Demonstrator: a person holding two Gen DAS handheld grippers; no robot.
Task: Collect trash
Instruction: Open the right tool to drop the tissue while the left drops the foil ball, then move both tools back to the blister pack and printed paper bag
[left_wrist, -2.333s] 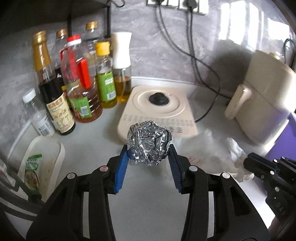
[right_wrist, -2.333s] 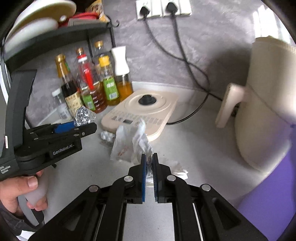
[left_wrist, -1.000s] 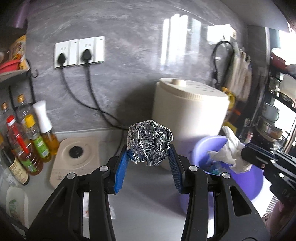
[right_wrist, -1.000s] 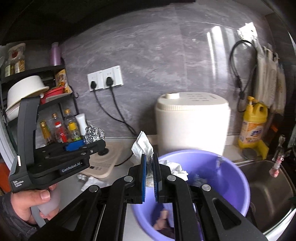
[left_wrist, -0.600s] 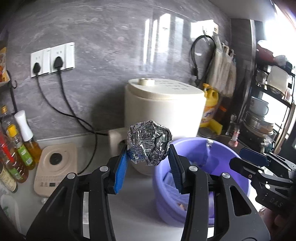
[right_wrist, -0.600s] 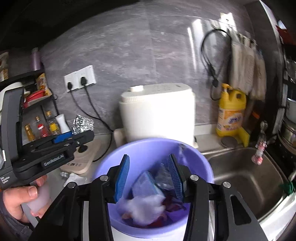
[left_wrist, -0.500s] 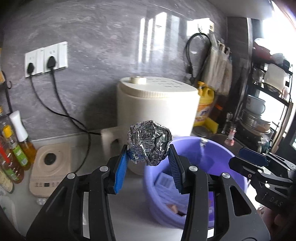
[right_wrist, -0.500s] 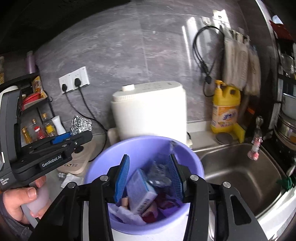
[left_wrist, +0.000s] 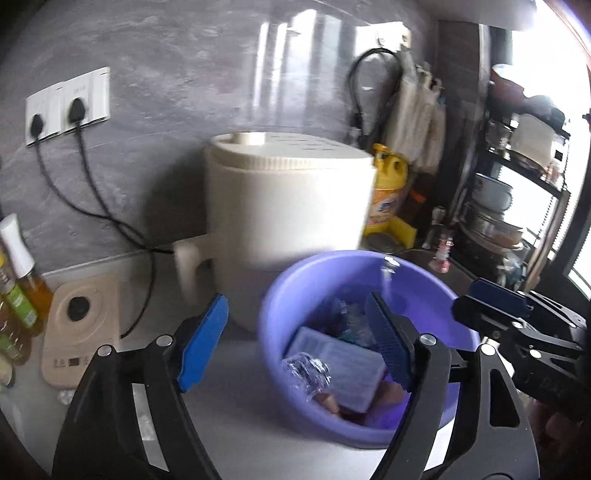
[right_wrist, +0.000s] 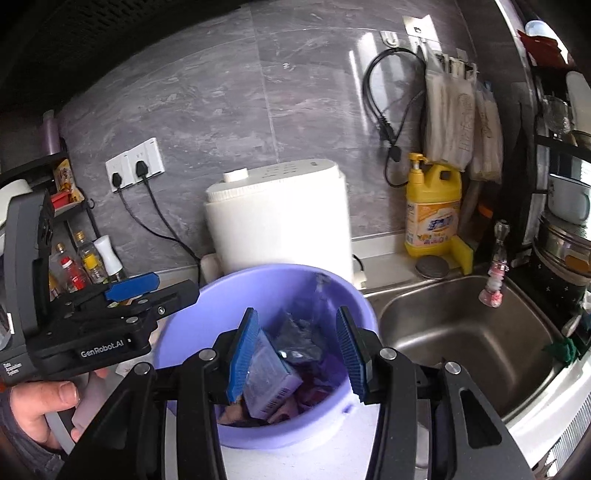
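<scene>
And it's away: our left tool (left_wrist: 295, 341) is spreading its jaws with nothing between them, and the foil ball (left_wrist: 306, 371) it carried a moment ago now lies in the purple basin (left_wrist: 280, 295), against a clear plastic box (left_wrist: 343, 369). Our right tool (right_wrist: 295, 350) hangs half-spread and empty over that basin too. The ball is crumpled, shiny silver. One more piece collected off the surface (left_wrist: 236, 413).
</scene>
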